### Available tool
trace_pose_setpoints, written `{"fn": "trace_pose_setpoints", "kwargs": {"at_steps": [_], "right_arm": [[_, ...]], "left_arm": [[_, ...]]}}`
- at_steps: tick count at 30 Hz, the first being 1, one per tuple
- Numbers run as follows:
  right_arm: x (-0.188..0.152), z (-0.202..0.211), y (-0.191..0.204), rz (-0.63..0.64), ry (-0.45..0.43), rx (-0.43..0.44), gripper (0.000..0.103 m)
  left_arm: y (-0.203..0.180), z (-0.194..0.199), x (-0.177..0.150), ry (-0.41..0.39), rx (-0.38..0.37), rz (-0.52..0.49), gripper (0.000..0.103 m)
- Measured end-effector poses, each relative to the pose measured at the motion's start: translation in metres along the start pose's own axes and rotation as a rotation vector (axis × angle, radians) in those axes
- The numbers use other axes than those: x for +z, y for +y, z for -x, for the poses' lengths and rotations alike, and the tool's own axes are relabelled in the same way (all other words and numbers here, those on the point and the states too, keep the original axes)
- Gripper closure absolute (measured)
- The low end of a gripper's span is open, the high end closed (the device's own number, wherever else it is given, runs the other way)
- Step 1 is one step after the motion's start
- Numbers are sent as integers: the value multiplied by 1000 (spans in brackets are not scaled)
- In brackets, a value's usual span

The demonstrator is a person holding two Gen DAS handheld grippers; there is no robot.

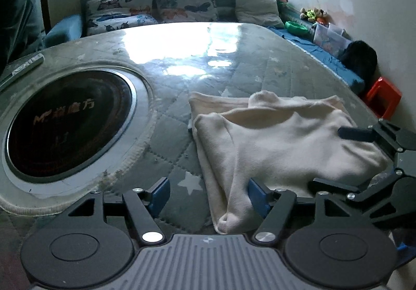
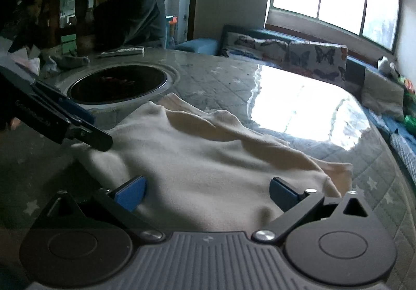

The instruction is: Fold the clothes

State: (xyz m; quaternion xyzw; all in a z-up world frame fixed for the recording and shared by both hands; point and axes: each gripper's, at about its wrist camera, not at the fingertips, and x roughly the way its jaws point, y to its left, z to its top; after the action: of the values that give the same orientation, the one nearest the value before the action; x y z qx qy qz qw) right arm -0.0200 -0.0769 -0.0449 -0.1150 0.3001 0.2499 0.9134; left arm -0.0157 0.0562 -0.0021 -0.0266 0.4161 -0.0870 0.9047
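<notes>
One large round table [image 1: 234, 50] filled most of the room, its quilted grey cover stitched in diamonds and dotted with pale stars, all under a glossy clear sheet that threw back the window's glare. Set into it on the left was a black glass hob [image 1: 70, 128] ringed in bright metal.

On the near right part of the table lay the cream garment [image 1: 273, 139], soft and fleecy-looking, thick enough to hold rounded ridges. It lay doubled over itself, an upper layer resting on a slightly wider one whose far edge peeked out, and a narrow rolled part trailed toward the near edge. My guess was that the folding stood partway: at least one fold lay in place, yet the bundle was loose and uneven, so it could equally have been a finished rough fold or one awaiting a further halving.

Smaller still, the left hand-held gripper [image 1: 208, 196] hovered at the garment's near left edge, its blue-padded jaws spread wide, the right pad against the cloth's trailing part but nothing pinched between them. The right hand-held gripper [image 2: 208, 193] sat over the garment's near side, jaws likewise wide apart with cloth lying between the pads, unclamped.

A slim remote [image 2: 122, 51] lay beyond the hob.
</notes>
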Motion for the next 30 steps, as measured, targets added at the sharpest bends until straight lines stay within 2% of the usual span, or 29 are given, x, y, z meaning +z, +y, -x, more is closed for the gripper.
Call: {"fn": "trace_pose_setpoints", "kwargs": {"at_steps": [4, 8, 10, 14, 18, 21, 23, 27, 30], "right_arm": [[12, 10, 10, 57, -13, 20, 11], [19, 11, 37, 150, -3, 95, 28], [21, 9, 55, 219, -3, 136, 33], [23, 1, 89, 350, 3, 198, 48], [21, -14, 115, 465, 19, 179, 56], [20, -19, 123, 507, 19, 147, 69], [22, -19, 121, 494, 15, 139, 82], [31, -10, 110, 411, -10, 159, 86], [41, -1, 94, 301, -24, 191, 87]], "left_arm": [[11, 8, 9, -31, 16, 42, 34], [23, 9, 17, -33, 16, 124, 34], [28, 9, 19, -30, 9, 157, 34], [32, 6, 20, -17, -21, 206, 34], [36, 2, 21, 2, -55, 262, 34], [39, -1, 21, 16, -77, 303, 33], [39, -5, 20, 27, -95, 337, 33], [41, -10, 21, 44, -154, 427, 29], [40, -14, 22, 50, -187, 484, 26]]}}
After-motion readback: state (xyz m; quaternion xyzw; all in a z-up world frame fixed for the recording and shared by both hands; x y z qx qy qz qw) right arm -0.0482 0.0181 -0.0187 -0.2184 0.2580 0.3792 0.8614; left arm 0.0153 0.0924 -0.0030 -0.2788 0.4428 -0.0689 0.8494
